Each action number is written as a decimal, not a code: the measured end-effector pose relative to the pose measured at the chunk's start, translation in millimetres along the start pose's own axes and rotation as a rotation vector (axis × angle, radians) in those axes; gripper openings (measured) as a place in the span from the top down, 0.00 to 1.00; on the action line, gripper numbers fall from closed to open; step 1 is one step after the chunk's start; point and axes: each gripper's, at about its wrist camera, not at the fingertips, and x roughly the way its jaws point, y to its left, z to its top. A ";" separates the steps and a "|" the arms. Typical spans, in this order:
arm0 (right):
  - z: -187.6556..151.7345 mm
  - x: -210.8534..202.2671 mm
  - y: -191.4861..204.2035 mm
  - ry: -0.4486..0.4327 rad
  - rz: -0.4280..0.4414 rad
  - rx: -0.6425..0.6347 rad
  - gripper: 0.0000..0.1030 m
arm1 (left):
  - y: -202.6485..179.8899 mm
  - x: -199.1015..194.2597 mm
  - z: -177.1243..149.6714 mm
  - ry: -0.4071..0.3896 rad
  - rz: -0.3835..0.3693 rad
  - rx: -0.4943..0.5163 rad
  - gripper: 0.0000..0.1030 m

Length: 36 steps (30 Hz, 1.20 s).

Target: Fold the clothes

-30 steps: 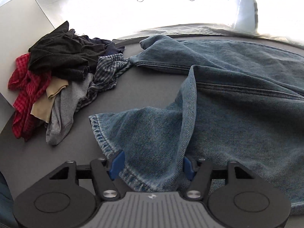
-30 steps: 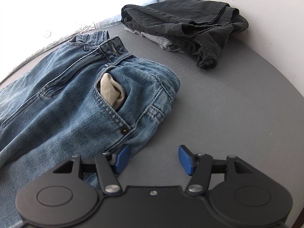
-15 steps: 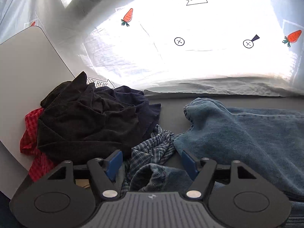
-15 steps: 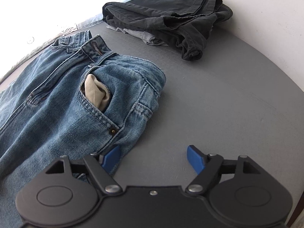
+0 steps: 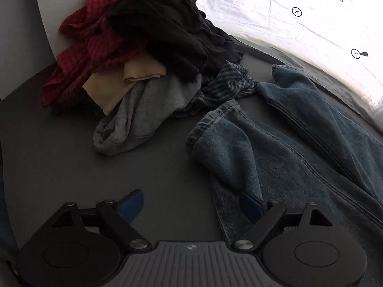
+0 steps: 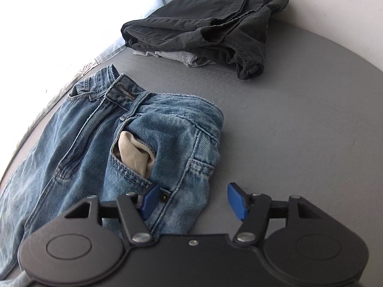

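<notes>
Blue jeans (image 5: pixel 299 148) lie spread across a grey surface (image 5: pixel 59 155), legs towards a heap of unfolded clothes (image 5: pixel 143 55), waistband (image 6: pixel 124 91) towards a folded dark stack (image 6: pixel 203 24), probably finished items. The left gripper (image 5: pixel 189 203) is spread wide at a leg hem (image 5: pixel 210 124), holding nothing. The right gripper (image 6: pixel 191 198) is also apart, straddling the hip edge, likely ready to pinch. Bare surface lies right of the jeans, leaving room for folding.

Grey table (image 6: pixel 299 124) carries jeans (image 6: pixel 100 148), folded trousers (image 6: pixel 203 21), clothes heap (image 5: pixel 143 47).
</notes>
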 end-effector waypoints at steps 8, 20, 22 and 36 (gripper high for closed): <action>4.4 5.4 -3.3 -0.030 0.034 0.091 0.27 | -0.2 5.5 -42.1 0.101 -0.122 -0.144 0.15; 0.5 5.3 -7.1 -0.003 0.150 0.186 0.40 | -6.9 17.0 -31.8 0.108 -0.362 -0.349 0.24; 1.0 5.7 -9.4 0.000 0.159 0.208 0.40 | -6.5 22.3 -28.6 0.115 -0.405 -0.387 0.27; 3.2 7.7 -15.9 0.020 0.168 0.251 0.63 | 33.2 46.5 -25.3 0.084 -0.436 -0.773 0.65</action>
